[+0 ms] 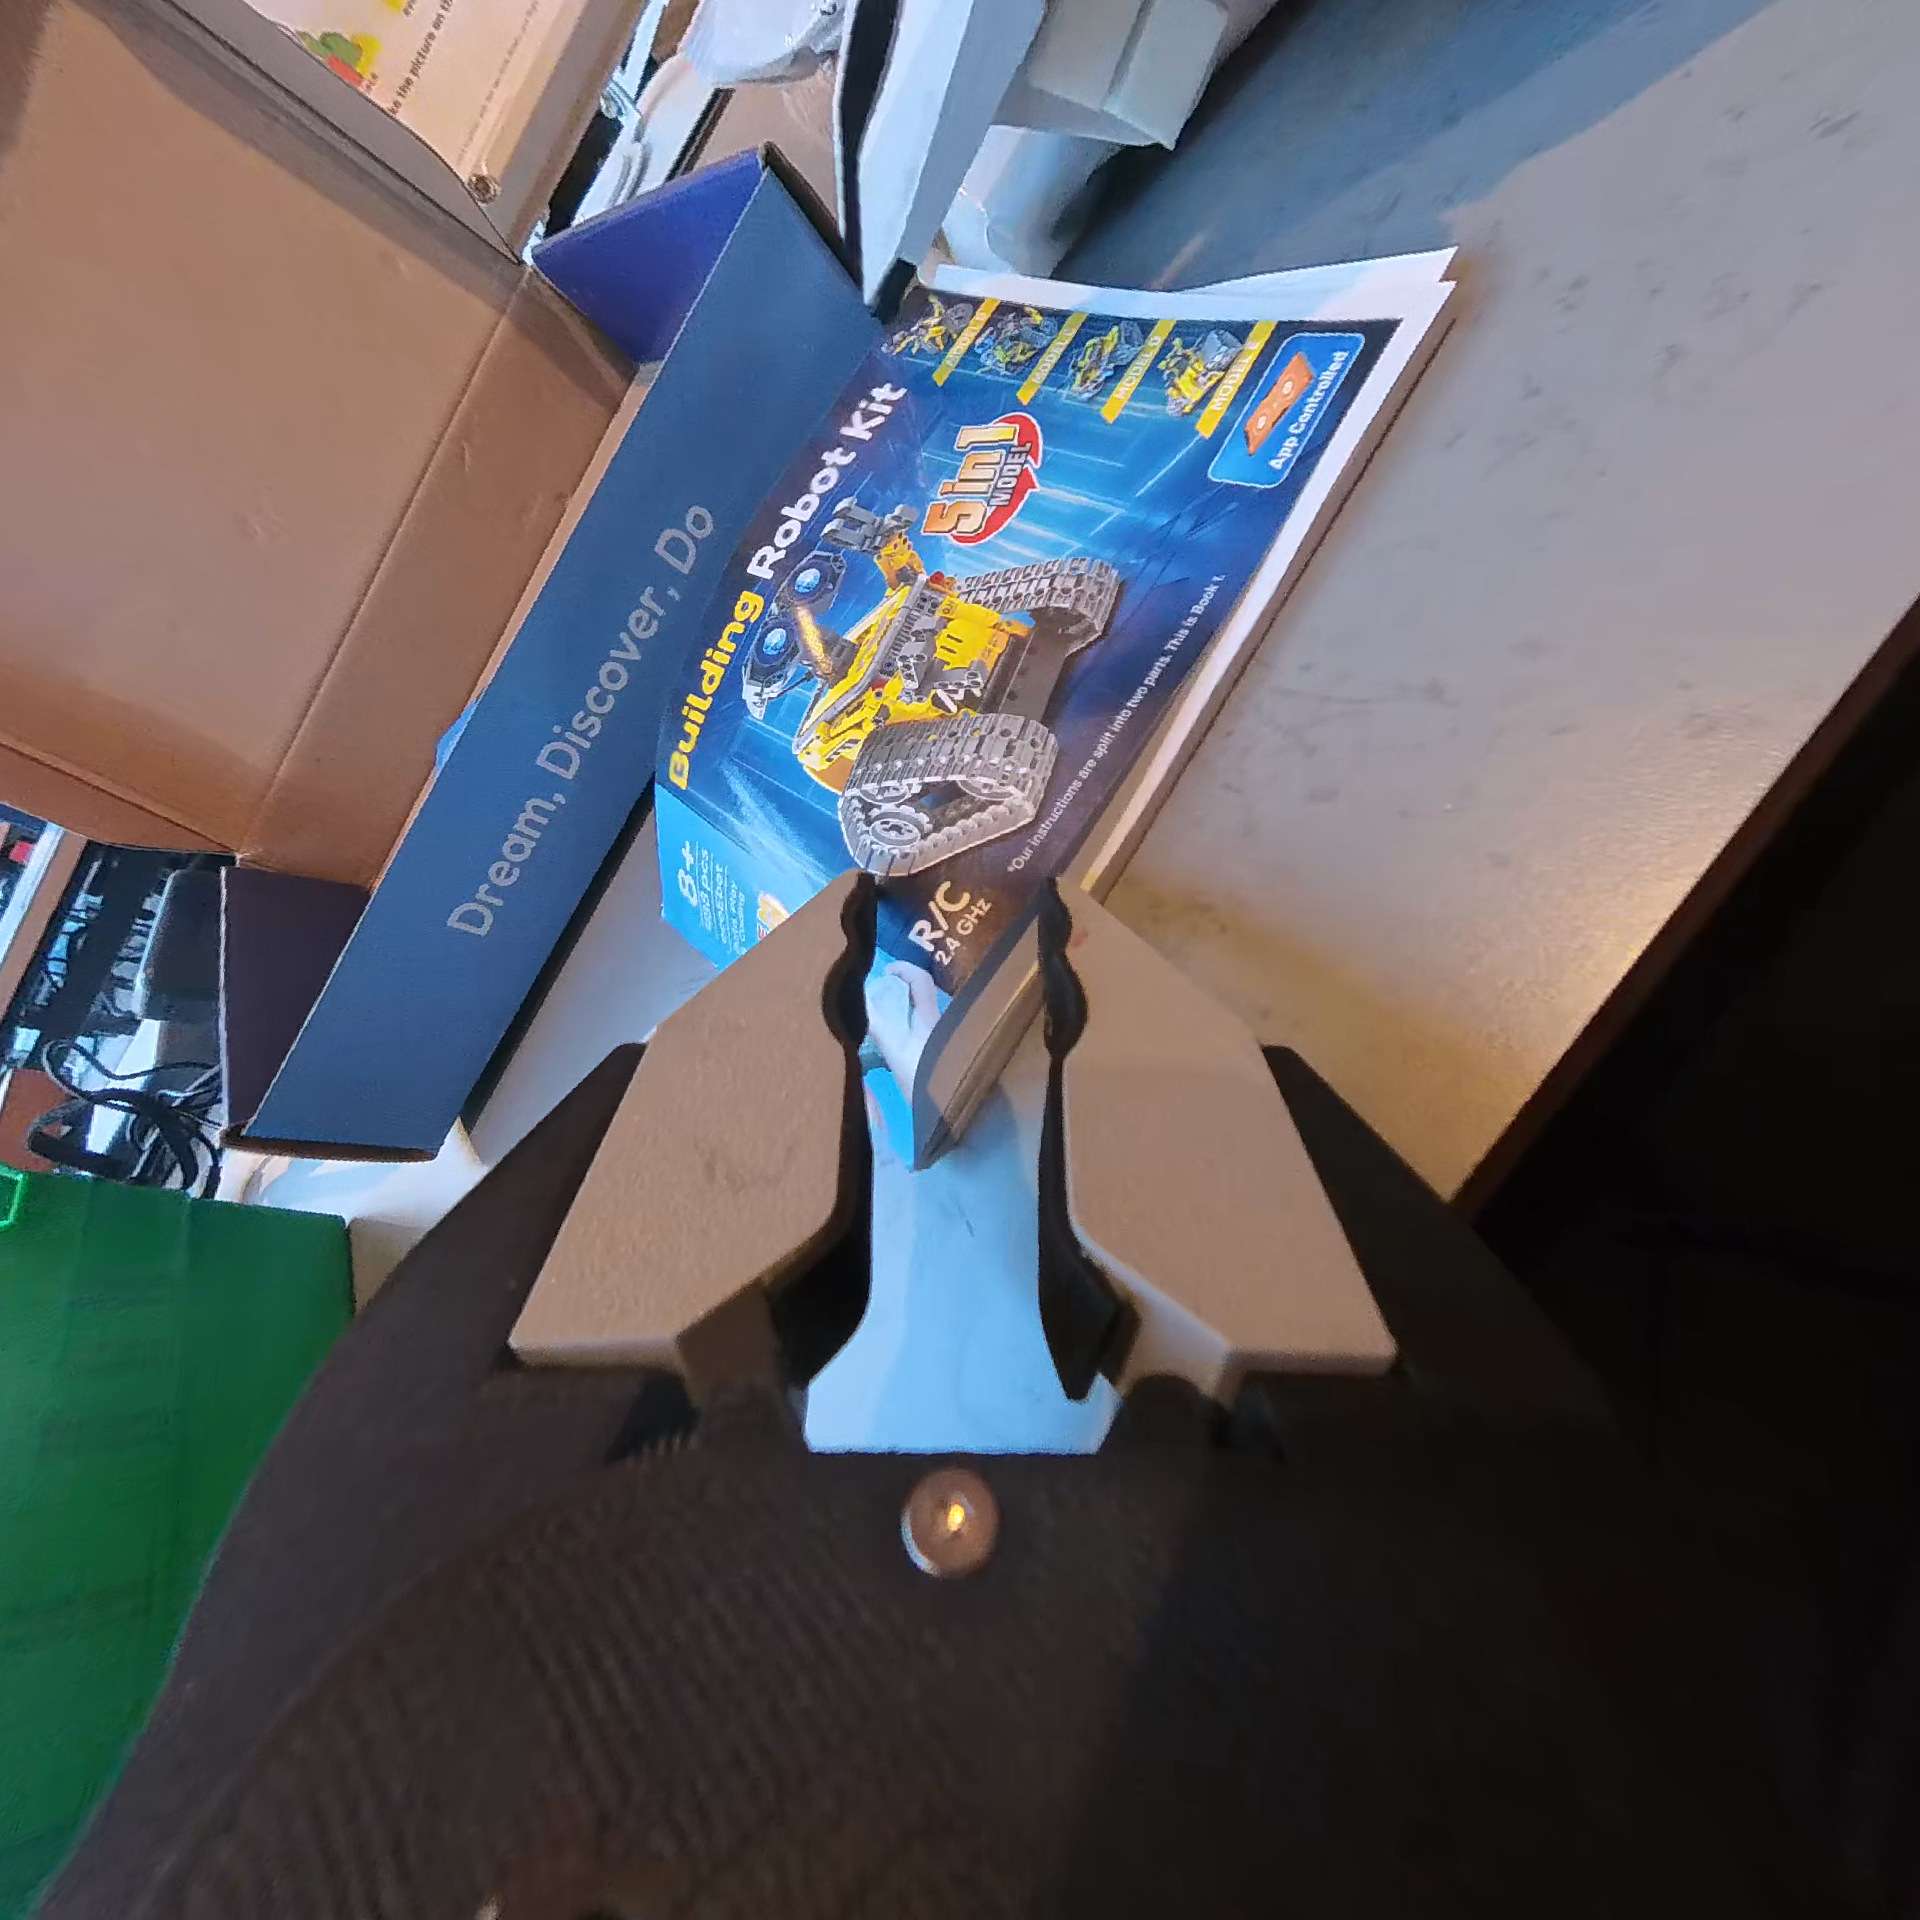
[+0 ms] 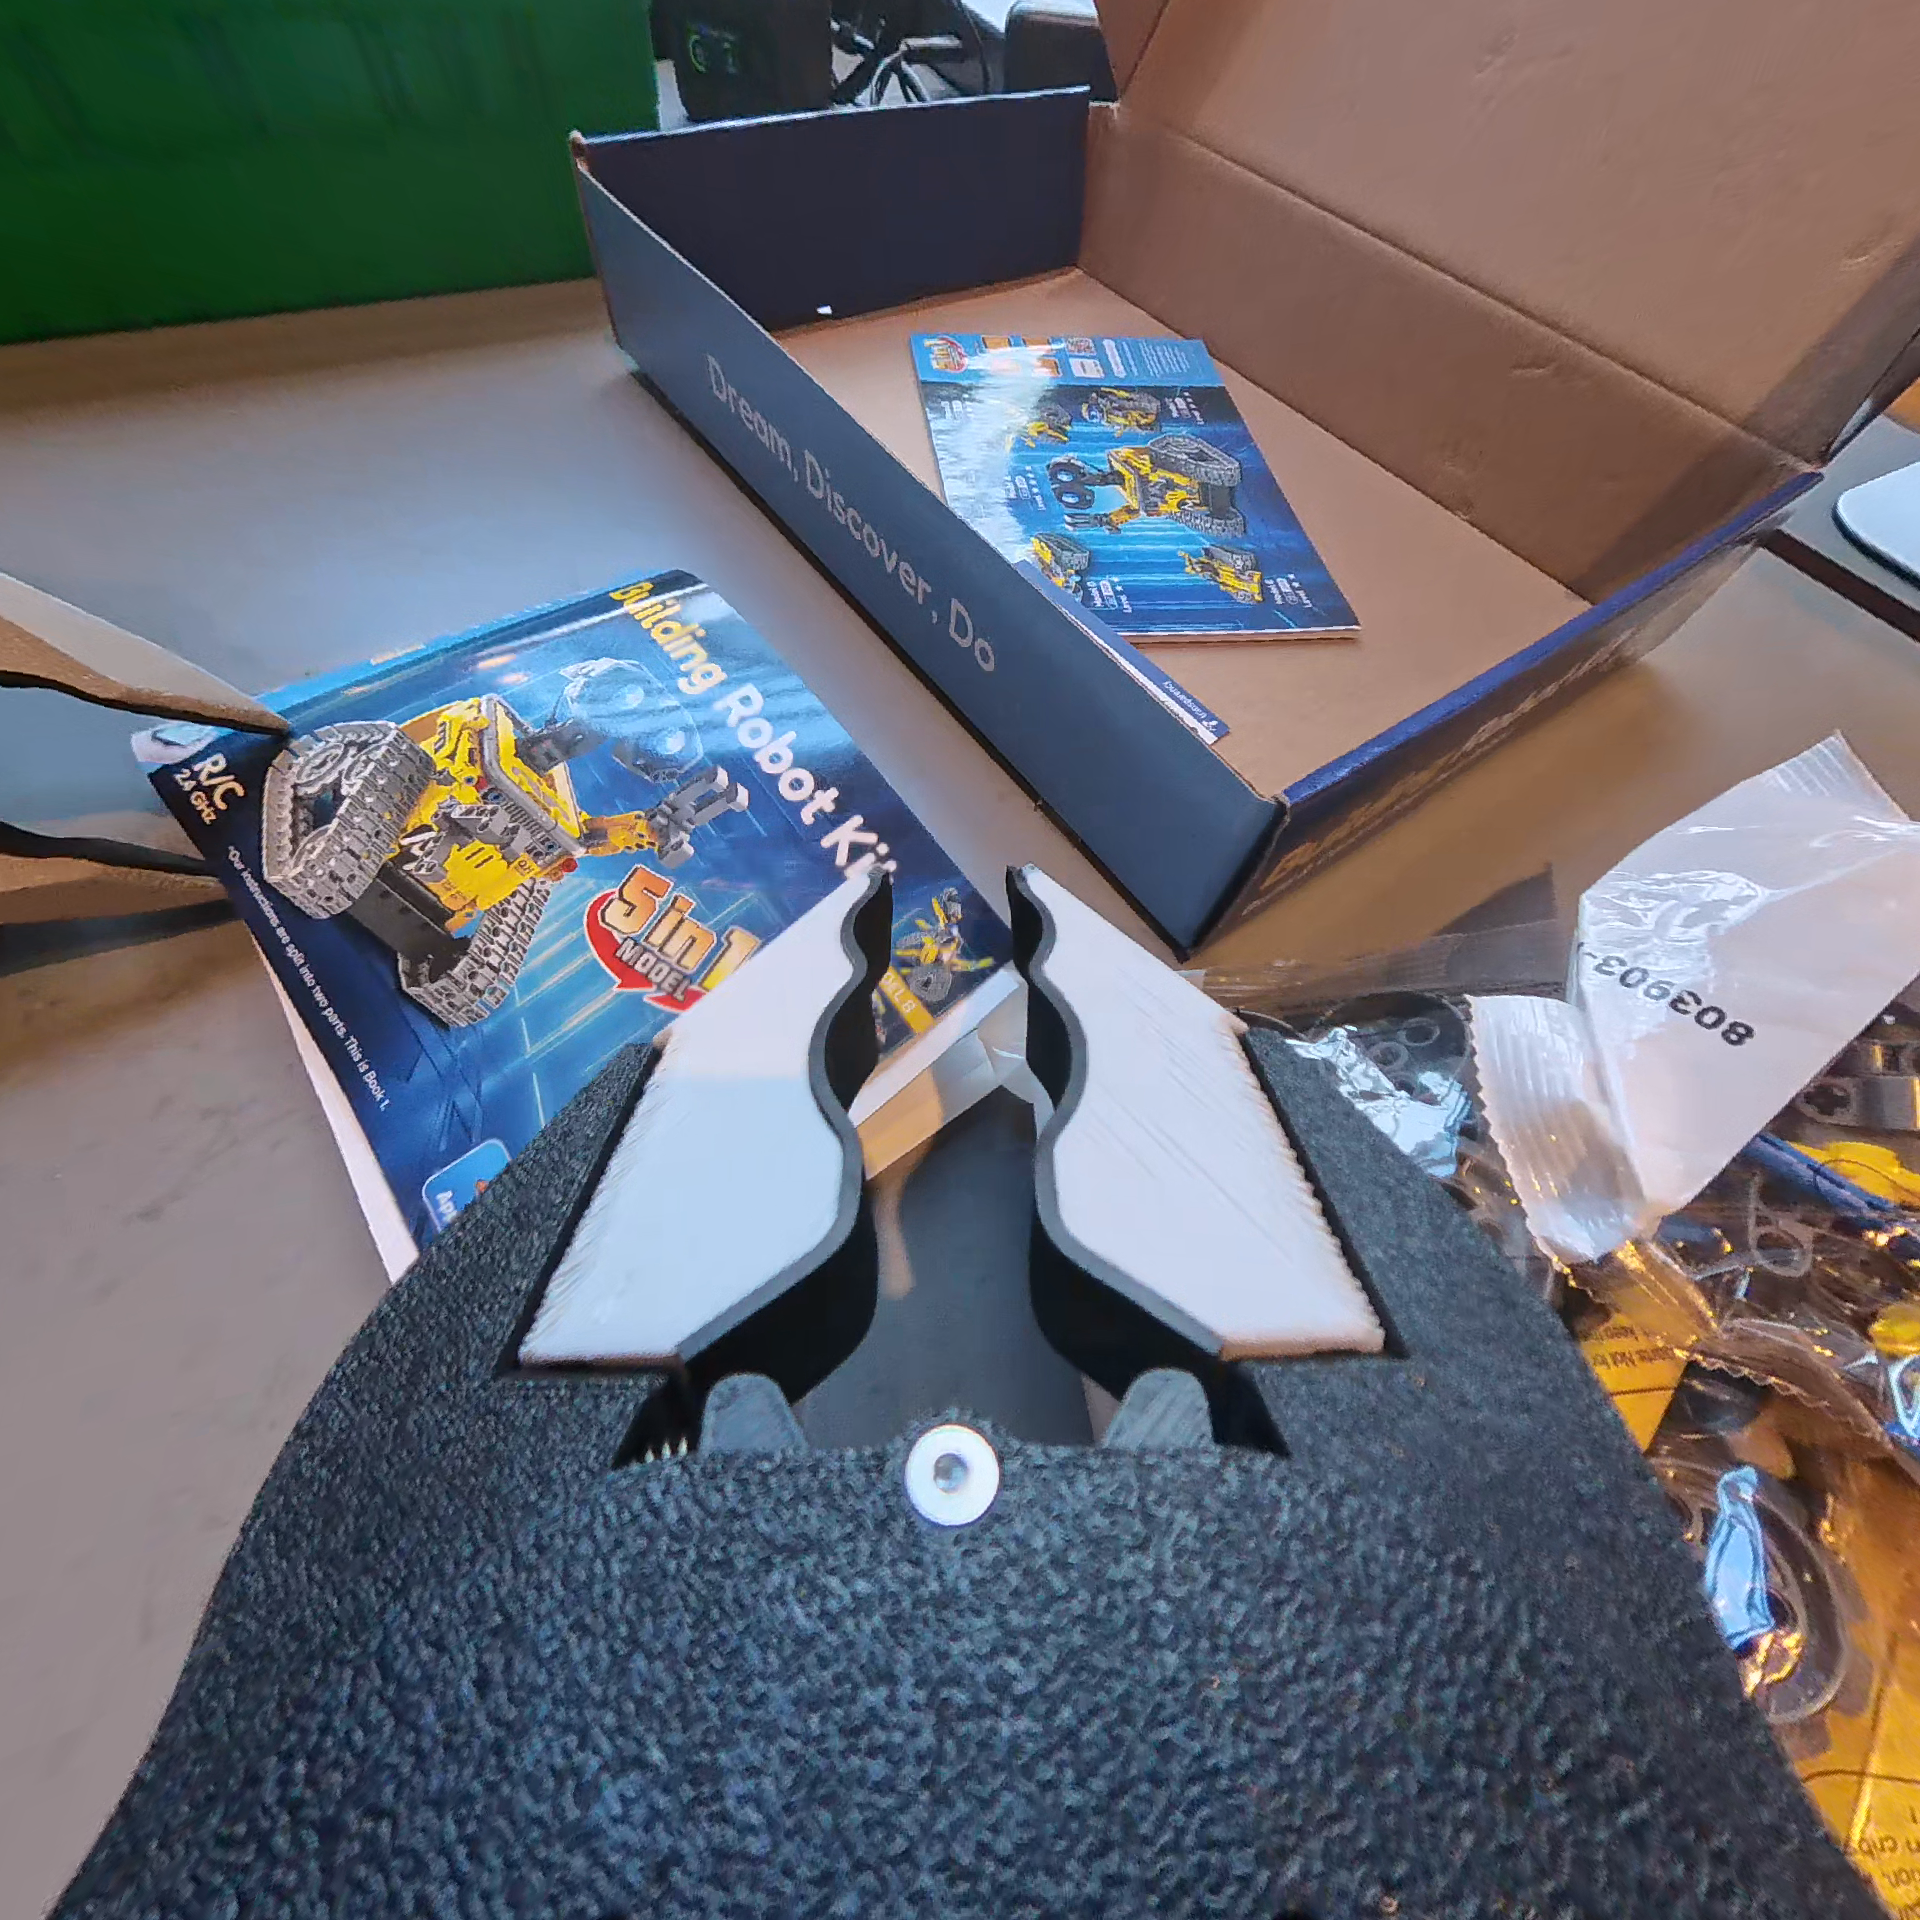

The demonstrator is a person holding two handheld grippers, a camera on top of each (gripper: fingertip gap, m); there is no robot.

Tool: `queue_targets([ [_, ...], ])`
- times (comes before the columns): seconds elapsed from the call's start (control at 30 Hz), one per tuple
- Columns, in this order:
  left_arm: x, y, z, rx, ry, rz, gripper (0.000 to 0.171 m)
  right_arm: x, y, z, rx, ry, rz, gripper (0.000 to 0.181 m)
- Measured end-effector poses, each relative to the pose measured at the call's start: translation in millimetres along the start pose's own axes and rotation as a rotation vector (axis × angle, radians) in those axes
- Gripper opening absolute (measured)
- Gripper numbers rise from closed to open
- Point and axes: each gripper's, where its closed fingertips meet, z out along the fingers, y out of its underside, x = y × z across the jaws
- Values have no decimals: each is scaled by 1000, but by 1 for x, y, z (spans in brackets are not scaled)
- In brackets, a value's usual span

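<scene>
Two handheld grippers work over a grey table (image 2: 208, 499) beside an open box (image 2: 935, 623), dark blue outside and brown cardboard inside.

A blue booklet (image 1: 987, 644) with a yellow tracked toy robot on its cover lies on the table just beside the box's long blue wall. In the left wrist view, the left gripper (image 1: 961, 904) has its jaws set narrowly apart around the booklet's near corner. That corner curls up off the table and sits between the two fingers; whether the pads press on it I cannot tell.

In the right wrist view, the right gripper (image 2: 948, 883) hovers over the booklet's opposite end, jaws a little apart and holding nothing. The booklet's edge shows in the gap between the fingers. The left gripper's tips enter at the far left edge, at the booklet's corner.

Inside the box a smaller leaflet (image 2: 1132, 488) with similar artwork lies flat on the floor. To the right of the right gripper sit clear bags (image 2: 1714, 1195) of yellow and dark parts. A green panel (image 2: 291, 156) stands behind the table.
</scene>
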Motion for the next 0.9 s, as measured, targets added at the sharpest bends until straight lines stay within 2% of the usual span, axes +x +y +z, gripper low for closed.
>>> queue_targets([
  [0.27,-18,1,-6,16,-66,-46,26,0,-3,-3,26,20,-18,22],
  [0.53,-45,11,-13,8,-150,-187,20,-5,-5,-4,32,7,-33,18],
  [0.73,-62,35,-17,-47,-179,-310,21,-45,-4,11,-44,-75,-129,17],
  [0.9,-72,54,-19,-84,-176,-463,22,-86,-16,45,-94,-115,-120,17],
])
